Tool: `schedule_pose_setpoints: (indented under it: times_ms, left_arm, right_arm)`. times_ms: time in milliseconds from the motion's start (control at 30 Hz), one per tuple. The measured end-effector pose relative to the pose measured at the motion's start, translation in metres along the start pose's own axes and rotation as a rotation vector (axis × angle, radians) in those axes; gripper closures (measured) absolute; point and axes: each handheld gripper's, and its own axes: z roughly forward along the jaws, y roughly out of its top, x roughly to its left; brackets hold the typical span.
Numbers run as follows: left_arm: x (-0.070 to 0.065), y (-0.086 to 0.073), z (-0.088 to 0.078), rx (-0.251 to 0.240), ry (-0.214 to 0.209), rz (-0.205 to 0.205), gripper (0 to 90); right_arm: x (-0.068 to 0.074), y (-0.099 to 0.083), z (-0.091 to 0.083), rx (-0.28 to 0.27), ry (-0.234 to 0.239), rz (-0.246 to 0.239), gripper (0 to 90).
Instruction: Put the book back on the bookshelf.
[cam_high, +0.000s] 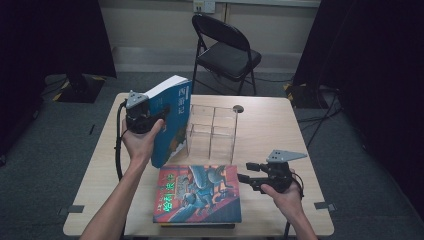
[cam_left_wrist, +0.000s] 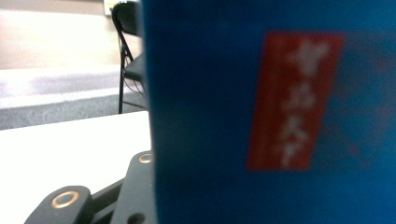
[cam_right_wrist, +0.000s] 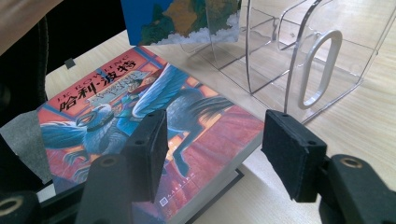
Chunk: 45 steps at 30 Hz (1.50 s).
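Observation:
A blue book (cam_high: 172, 120) with a white page block stands upright and tilted at the table's left, just left of a clear acrylic divided organizer (cam_high: 212, 131). My left gripper (cam_high: 161, 115) is shut on its cover. In the left gripper view the blue book (cam_left_wrist: 280, 112) with its red label is very close, and one black jaw shows at the bottom left. A red and blue illustrated book (cam_high: 200, 194) lies flat at the front edge on top of another book. My right gripper (cam_high: 244, 171) hovers open at its right edge. The right gripper (cam_right_wrist: 219, 154) has nothing between its pads (cam_right_wrist: 292, 158); below them lies the illustrated book (cam_right_wrist: 140, 102).
A black folding chair (cam_high: 225, 50) stands behind the wooden table (cam_high: 270, 125). The clear organizer (cam_right_wrist: 299, 56) sits just beyond the flat book, with an oval handle slot in its side. Dark curtains hang at both sides.

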Motion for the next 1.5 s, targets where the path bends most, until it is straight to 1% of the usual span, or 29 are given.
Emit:
schedule_pose_setpoints:
  times_ms: [67, 100, 167, 267, 400, 500, 633, 700, 800, 867, 900, 933, 967, 1067, 1100, 1133, 1167, 1267, 1300, 1333, 1367, 1400, 1433, 1467, 1500]
  left_arm:
    - [0.0, -0.001, 0.002, -0.005, -0.004, 0.006, 61.5]
    - [0.001, -0.002, 0.003, -0.018, -0.006, 0.006, 61.5]
    - [0.002, -0.004, 0.004, -0.025, -0.005, -0.002, 61.6]
    - [0.003, -0.004, 0.005, -0.027, -0.006, -0.002, 61.6]
    - [0.003, -0.008, 0.003, -0.057, -0.015, -0.001, 61.6]
    - [0.003, -0.013, 0.002, -0.068, -0.014, 0.0, 61.5]
    - [0.004, -0.021, 0.001, -0.082, -0.025, 0.0, 61.5]
    - [0.004, -0.021, 0.0, -0.082, -0.027, 0.002, 61.5]
    - [0.003, -0.023, 0.001, -0.075, -0.03, 0.028, 61.5]
    - [0.004, -0.028, 0.005, -0.042, -0.038, 0.043, 61.5]
    - [0.005, -0.038, 0.005, -0.067, -0.025, 0.019, 61.2]
    - [0.005, -0.038, 0.005, -0.067, -0.025, 0.019, 61.4]
    - [0.01, -0.041, 0.002, -0.076, -0.034, -0.005, 61.3]
    - [0.012, -0.042, 0.0, -0.073, -0.038, -0.003, 61.2]
    - [0.011, -0.043, -0.002, -0.064, -0.049, 0.011, 61.1]
    - [0.011, -0.044, -0.004, -0.061, -0.049, 0.019, 61.0]
    - [0.011, -0.044, -0.004, -0.061, -0.049, 0.019, 60.9]
    - [0.013, -0.049, -0.011, -0.054, -0.063, 0.02, 60.4]
    - [0.014, -0.051, -0.013, -0.052, -0.064, 0.026, 60.5]
    - [0.016, -0.054, -0.019, -0.031, -0.069, 0.041, 60.4]
    - [0.016, -0.056, -0.021, -0.03, -0.072, 0.042, 60.1]
    - [0.017, -0.058, -0.023, -0.023, -0.07, 0.054, 59.9]
    - [0.017, -0.059, -0.025, -0.016, -0.06, 0.054, 59.9]
    - [0.017, -0.059, -0.025, -0.016, -0.06, 0.054, 59.9]
    - [0.018, -0.059, -0.026, -0.016, -0.057, 0.046, 59.9]
  right_arm:
    - [0.0, 0.0, 0.0, -0.001, 0.002, 0.001, 40.9]
    - [-0.001, -0.001, 0.0, 0.0, -0.001, 0.003, 40.9]
    - [-0.001, -0.001, -0.001, -0.001, 0.0, 0.002, 40.9]
    - [-0.001, -0.001, -0.001, -0.001, -0.001, 0.001, 40.9]
    - [-0.002, -0.001, -0.003, -0.004, -0.004, 0.003, 40.9]
    - [-0.002, -0.001, -0.003, -0.004, -0.008, 0.006, 41.0]
    - [-0.002, -0.001, -0.003, -0.007, -0.008, 0.006, 41.0]
    - [-0.002, -0.001, -0.004, -0.005, -0.009, 0.008, 41.0]
    - [-0.002, -0.001, -0.004, -0.004, -0.01, 0.008, 41.0]
    - [-0.002, -0.002, -0.004, -0.005, -0.01, 0.008, 41.0]
    - [-0.002, -0.002, -0.004, -0.003, -0.012, 0.007, 41.0]
    - [-0.002, -0.002, -0.004, -0.003, -0.012, 0.007, 41.0]
    - [-0.002, -0.002, -0.003, -0.002, -0.013, 0.008, 41.0]
    - [-0.002, -0.003, -0.002, 0.003, -0.011, 0.01, 41.0]
    - [-0.002, -0.003, 0.0, 0.008, -0.01, 0.01, 41.0]
    - [-0.002, -0.003, 0.0, 0.01, -0.008, 0.007, 41.0]
    - [-0.002, -0.003, 0.0, 0.01, -0.008, 0.007, 41.0]
    - [-0.001, -0.002, 0.0, 0.009, -0.008, 0.006, 41.0]
    - [-0.001, -0.002, -0.001, 0.006, -0.01, 0.007, 41.0]
    - [0.0, -0.003, -0.001, 0.006, -0.011, 0.008, 41.0]
    - [-0.001, -0.003, -0.001, 0.006, -0.011, 0.008, 41.0]
    - [-0.001, -0.003, 0.0, 0.009, -0.01, 0.008, 41.0]
    - [-0.001, -0.004, 0.0, 0.011, -0.01, 0.009, 40.9]
    - [-0.001, -0.004, 0.0, 0.011, -0.01, 0.009, 40.9]
    - [-0.001, -0.004, 0.001, 0.011, -0.009, 0.009, 40.9]
